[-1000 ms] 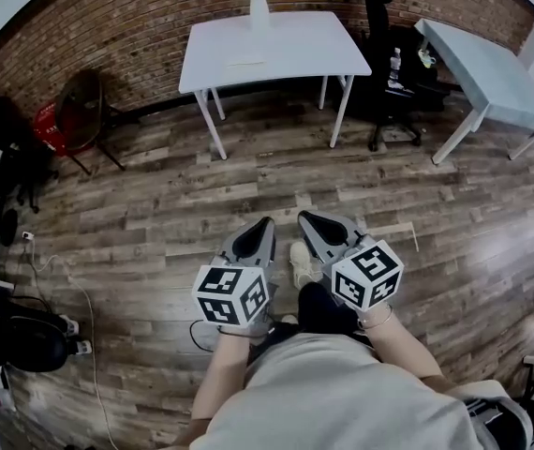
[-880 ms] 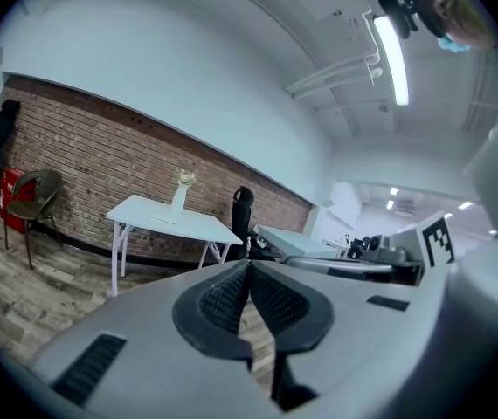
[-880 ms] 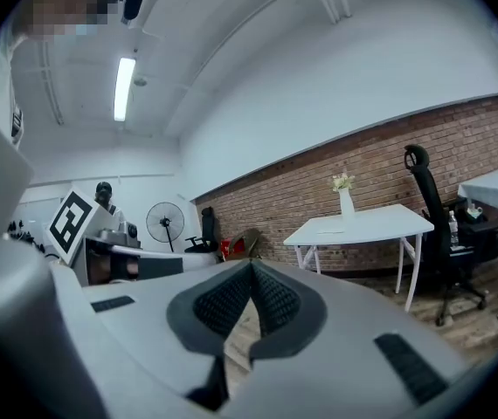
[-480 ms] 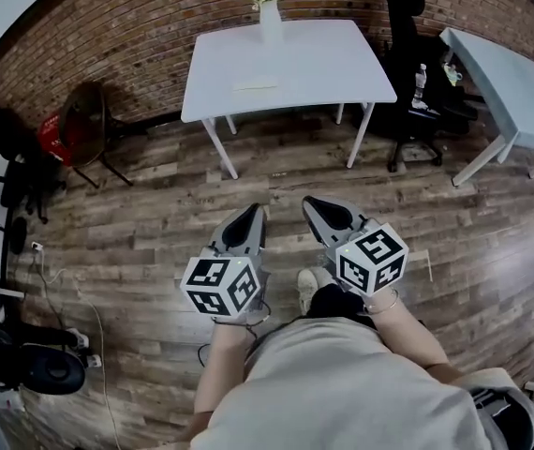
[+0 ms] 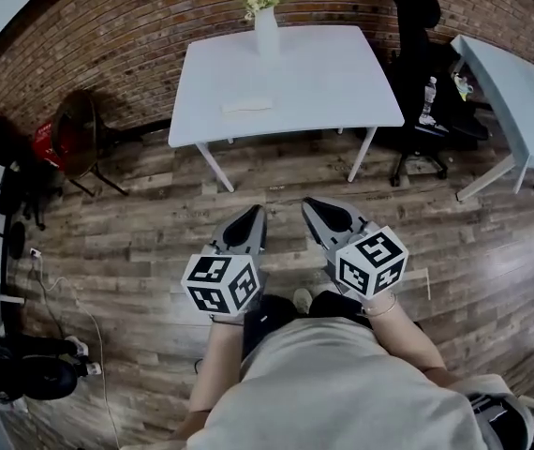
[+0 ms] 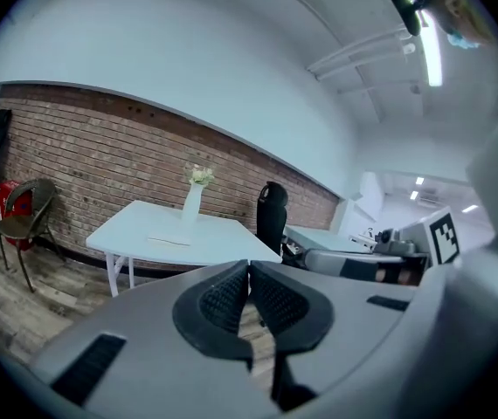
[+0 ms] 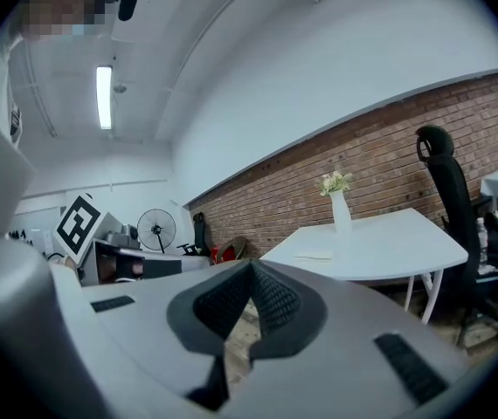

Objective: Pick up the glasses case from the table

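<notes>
A pale, flat glasses case [image 5: 247, 106] lies on the white table [image 5: 323, 78] ahead, left of its middle; it shows too as a thin glasses case [image 6: 170, 242] in the left gripper view and a small glasses case [image 7: 314, 255] in the right gripper view. My left gripper [image 5: 252, 216] and right gripper [image 5: 312, 204] are held side by side over the wooden floor, well short of the table. Both are shut with nothing between their jaws.
A white vase with flowers [image 5: 264, 19] stands at the table's far edge by the brick wall. A black office chair [image 5: 422, 54] and a second white table [image 5: 520, 101] are to the right. A round chair [image 5: 78, 131] and red object stand left. Cables [image 5: 56, 289] lie on the floor.
The table has come closer and lower in the head view as I walk toward it. Both grippers keep their pose, shut, moving forward with me.
</notes>
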{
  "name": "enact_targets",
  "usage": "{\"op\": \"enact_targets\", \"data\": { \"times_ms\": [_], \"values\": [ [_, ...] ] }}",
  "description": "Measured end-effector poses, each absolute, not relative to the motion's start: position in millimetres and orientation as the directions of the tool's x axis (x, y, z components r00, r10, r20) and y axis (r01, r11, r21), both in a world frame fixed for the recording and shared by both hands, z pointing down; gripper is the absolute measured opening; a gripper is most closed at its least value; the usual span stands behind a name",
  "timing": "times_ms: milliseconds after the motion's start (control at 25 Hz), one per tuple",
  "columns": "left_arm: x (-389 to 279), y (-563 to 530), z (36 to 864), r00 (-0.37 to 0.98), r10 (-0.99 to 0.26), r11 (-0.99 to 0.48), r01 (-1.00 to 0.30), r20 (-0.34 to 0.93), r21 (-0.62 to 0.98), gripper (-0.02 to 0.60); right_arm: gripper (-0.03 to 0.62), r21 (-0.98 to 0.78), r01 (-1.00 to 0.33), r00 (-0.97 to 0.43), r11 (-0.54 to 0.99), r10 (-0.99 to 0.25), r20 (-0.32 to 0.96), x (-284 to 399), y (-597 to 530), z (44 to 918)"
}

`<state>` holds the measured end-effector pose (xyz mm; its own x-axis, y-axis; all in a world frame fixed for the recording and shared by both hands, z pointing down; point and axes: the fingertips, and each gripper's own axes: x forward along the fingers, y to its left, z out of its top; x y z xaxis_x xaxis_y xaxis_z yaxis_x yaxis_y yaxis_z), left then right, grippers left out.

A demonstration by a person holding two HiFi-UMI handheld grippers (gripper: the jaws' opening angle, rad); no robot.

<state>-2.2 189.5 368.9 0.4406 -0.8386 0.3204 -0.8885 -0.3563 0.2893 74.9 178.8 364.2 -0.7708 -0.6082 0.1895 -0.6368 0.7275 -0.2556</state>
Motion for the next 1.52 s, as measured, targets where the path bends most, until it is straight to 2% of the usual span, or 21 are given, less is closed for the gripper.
{"op": "enact_targets", "data": {
  "times_ms": [280, 560, 1520],
  "values": [
    [0.1, 154.8, 382.2, 0.454, -0.826, -0.358, -0.880, 0.333, 0.313, 0.009, -0.002, -0.298, -0.633, -0.774, 0.715, -0.593, 0.222, 75.7, 144.3, 386.3],
    [-30.7, 101.6, 401.0, 0.459, -0.806, -0.346, -0.877, 0.374, 0.332, 0.009, -0.002, -0.307, -0.638, -0.770, 0.706, -0.587, 0.251, 50.5, 96.3, 399.3],
    [-137.0, -180.4, 431.7, 0.639, -0.605, -0.568, -0.764, 0.475, 0.305, 0.009, -0.002, -0.337, -0.787, -0.611, 0.517, -0.727, 0.314, -52.6, -176.0, 411.4]
  ]
}}
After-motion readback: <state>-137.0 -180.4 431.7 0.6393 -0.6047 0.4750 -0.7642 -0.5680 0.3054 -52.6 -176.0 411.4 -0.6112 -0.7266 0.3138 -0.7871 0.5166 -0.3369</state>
